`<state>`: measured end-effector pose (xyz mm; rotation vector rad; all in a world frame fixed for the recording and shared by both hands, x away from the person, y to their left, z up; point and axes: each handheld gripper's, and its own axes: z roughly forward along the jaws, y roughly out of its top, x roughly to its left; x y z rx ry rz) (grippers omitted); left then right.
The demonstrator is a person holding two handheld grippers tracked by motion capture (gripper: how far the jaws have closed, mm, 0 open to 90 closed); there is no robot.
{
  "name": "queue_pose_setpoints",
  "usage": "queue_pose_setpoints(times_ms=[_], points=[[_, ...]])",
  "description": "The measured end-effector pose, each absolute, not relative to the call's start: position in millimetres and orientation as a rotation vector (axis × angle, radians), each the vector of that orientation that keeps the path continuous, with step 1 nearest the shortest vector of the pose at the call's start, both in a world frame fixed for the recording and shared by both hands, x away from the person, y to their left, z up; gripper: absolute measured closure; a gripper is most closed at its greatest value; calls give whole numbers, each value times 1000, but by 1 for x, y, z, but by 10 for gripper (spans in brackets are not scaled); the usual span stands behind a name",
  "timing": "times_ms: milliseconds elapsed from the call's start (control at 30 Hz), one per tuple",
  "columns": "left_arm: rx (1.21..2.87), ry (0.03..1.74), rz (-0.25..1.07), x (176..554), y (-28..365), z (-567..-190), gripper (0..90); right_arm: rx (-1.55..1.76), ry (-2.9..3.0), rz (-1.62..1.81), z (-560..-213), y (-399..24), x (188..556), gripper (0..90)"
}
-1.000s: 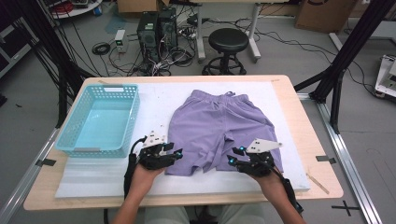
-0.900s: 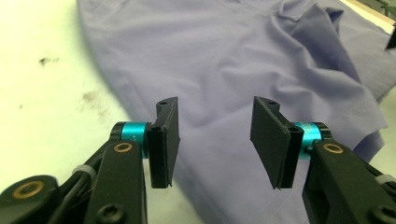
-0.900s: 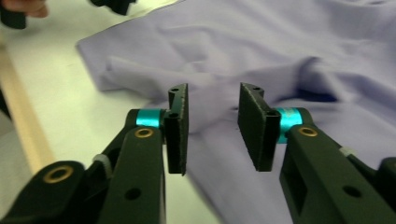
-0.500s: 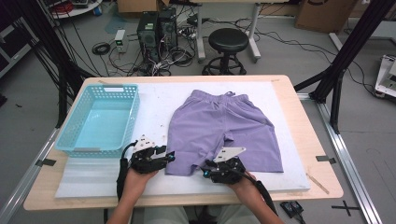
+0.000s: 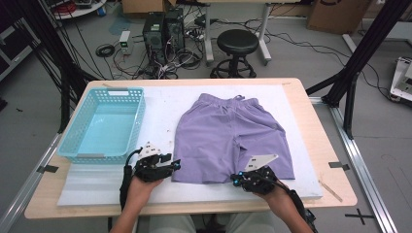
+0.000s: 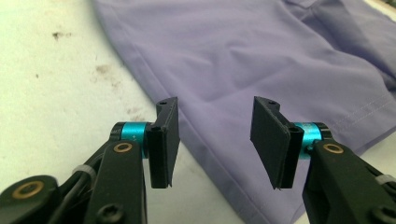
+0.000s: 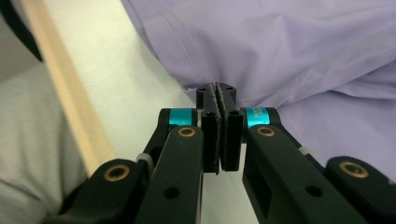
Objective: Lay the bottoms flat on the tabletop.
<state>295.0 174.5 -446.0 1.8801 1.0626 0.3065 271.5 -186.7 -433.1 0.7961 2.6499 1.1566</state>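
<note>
Purple shorts lie flat on the white mat, waistband at the far side. My right gripper is at the near hem, about where the two legs meet. Its jaws have just been closing. In the right gripper view they are shut on a bunched fold of the shorts' hem. My left gripper rests at the outer corner of the left leg. In the left gripper view it stands open just above the hem of the shorts, with its pads apart and pressing on nothing.
A light blue plastic basket stands at the left of the table, close to my left hand. The table's wooden near edge runs just behind my right gripper. A black stool and computer towers stand on the floor beyond the table.
My right gripper has moved left along the near hem, toward the table's front edge, and its jaws have closed on the fabric. The left gripper has stayed about where it was, still open.
</note>
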Motion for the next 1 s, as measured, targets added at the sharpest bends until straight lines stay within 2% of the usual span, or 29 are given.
queue_pose_setpoints(times_ms=[233,367,500,533,567,600,733,1000], points=[[1911,1106,297,291,179,-447,523,910,2493,1310,-419,-212,274,737],[1929,1108,255,290,181,-450,558,944,2458,1315,-417,-221,275,721],[1949,1086,266,288,175,-452,570,959,2431,1316,-417,-226,277,711],[1968,1082,328,285,171,-452,633,956,2431,1312,-417,-226,278,711],[1968,1082,328,285,171,-452,704,956,2428,1309,-417,-226,279,710],[1984,1078,363,284,169,-452,872,950,2428,1308,-417,-226,279,709],[2030,1074,433,283,168,-449,883,961,2417,1298,-417,-227,280,709],[1978,1157,546,286,187,-444,882,1041,2367,1248,-417,-242,283,709]])
